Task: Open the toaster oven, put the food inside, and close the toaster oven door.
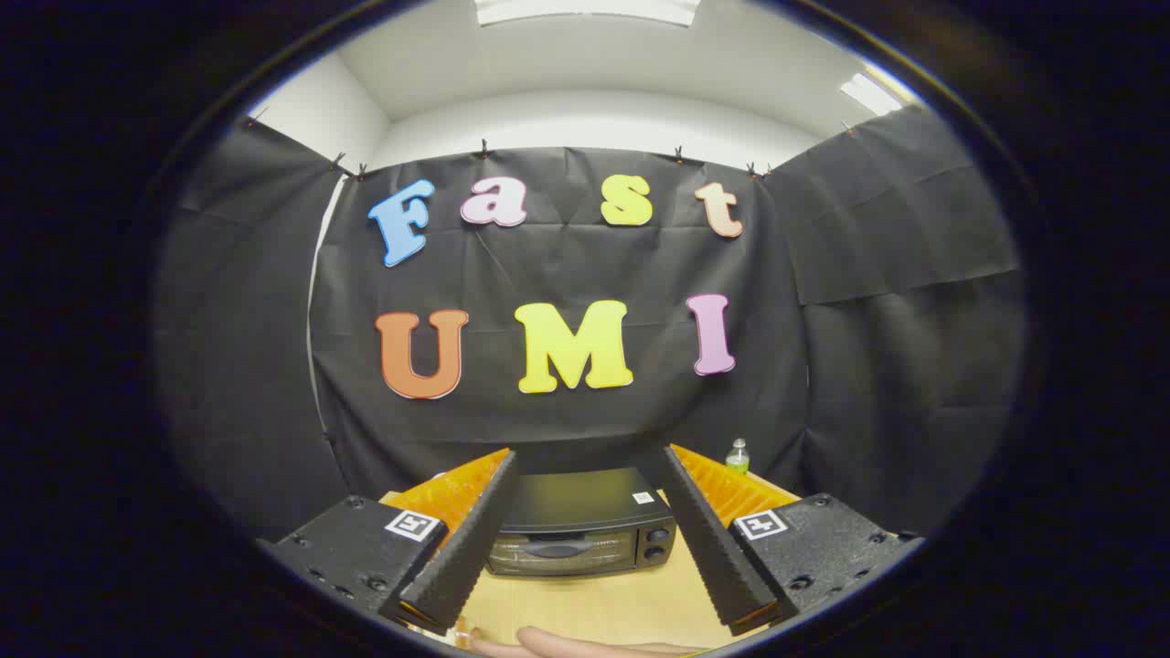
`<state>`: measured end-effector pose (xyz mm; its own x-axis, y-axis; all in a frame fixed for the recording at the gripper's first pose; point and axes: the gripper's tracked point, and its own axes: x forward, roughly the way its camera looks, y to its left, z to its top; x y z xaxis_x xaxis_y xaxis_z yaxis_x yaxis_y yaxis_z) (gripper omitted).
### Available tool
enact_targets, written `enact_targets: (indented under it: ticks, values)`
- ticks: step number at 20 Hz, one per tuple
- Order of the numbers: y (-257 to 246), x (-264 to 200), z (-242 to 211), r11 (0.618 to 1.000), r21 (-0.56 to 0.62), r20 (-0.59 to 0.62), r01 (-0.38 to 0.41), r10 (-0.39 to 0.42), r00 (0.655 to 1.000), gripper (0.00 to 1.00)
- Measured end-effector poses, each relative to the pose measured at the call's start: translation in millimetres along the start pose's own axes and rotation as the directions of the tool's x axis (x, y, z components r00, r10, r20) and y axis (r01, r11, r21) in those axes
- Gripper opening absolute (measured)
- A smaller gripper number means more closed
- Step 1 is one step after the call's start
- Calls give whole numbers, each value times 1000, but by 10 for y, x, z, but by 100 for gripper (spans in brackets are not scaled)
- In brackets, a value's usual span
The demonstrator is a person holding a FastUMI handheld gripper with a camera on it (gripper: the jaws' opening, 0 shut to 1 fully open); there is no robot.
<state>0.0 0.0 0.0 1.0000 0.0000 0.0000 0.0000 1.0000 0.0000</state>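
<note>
Spread tool (pixel 585 548) fingers frame closed toaster oven (pixel 580 525).

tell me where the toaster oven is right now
In the gripper view the toaster oven sits on the wooden table, door closed, beyond the open gripper and framed between its two fingers, with a small green-capped bottle behind it.

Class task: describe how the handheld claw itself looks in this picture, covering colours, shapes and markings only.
The claw has two long black wedge-shaped fingers with ribbed inner faces and orange backing. Each finger is mounted on a black block that carries a square black-and-white marker and screws. The fingers stand apart, open.
</note>
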Motion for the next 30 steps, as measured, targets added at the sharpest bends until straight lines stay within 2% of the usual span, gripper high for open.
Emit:
enact_targets:
  ticks: [13,16,17,21,24,26,30]
  values:
    - [-332,536,-181,997,-3,-6,76,-77,997,100]
    - [-295,806,-325,997,-33,-2,72,-73,997,100]
    - [-216,916,-369,999,-26,-2,41,-42,999,100]
    - [-116,1409,-778,999,-32,-80,-5,2,997,100]
    - [-240,1755,-987,999,-38,-93,37,-41,995,100]
    - [-332,1961,-1275,996,-53,-156,67,-75,985,100]
    - [-144,2228,-1893,1000,-10,-315,8,-11,949,100]
